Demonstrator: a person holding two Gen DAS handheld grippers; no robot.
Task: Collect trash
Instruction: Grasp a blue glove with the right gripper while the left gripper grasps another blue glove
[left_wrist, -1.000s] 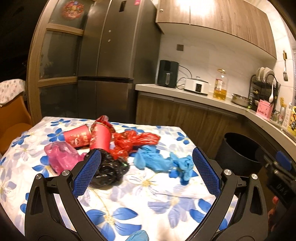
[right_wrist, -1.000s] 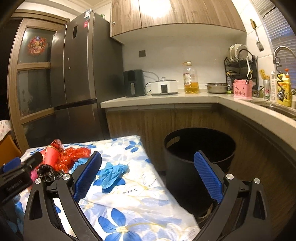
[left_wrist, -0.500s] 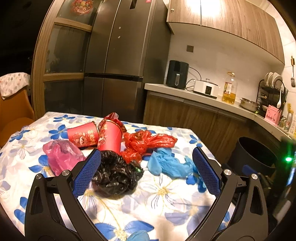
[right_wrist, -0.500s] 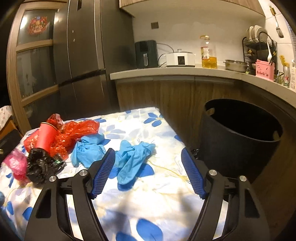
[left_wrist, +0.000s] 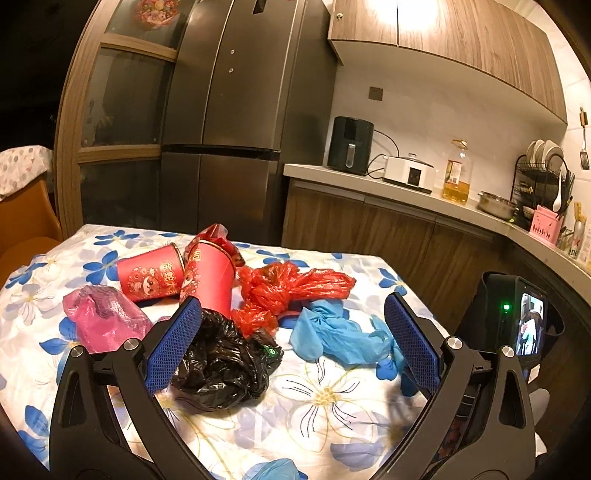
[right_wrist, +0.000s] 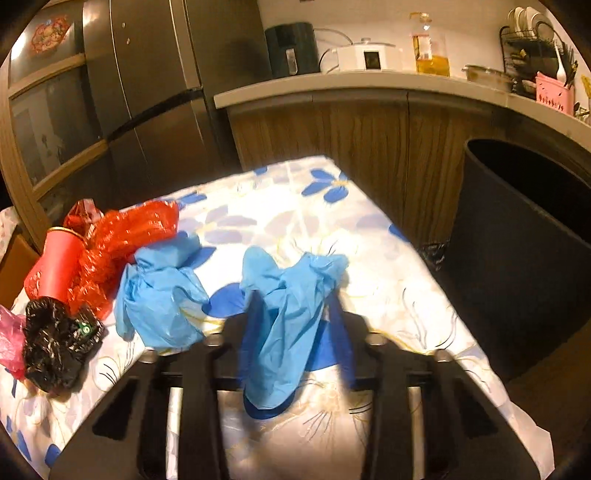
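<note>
Pink bag (left_wrist: 101, 325): left of left-wrist frame, crumpled on the floral tablecloth (left_wrist: 332, 402).
Red cups (left_wrist: 151, 277): centre-left, one lying on its side, the other (left_wrist: 212, 280) just beside it, mouth down.
Black bag (left_wrist: 221, 363): lower centre, balled up, just beside the left gripper's left pad.
Left gripper (left_wrist: 293, 345): spread wide, holding nothing, above the cloth.
Red bag (left_wrist: 291, 290): centre, touching the blue glove.
Blue glove (left_wrist: 332, 338): centre-right, between the pads, further back.
Right gripper (right_wrist: 295, 325): bottom centre of right-wrist frame, closed narrow, pinching a second blue glove (right_wrist: 284, 321); blurred.
Black bin (right_wrist: 524, 258): right edge, beside the table.
</note>
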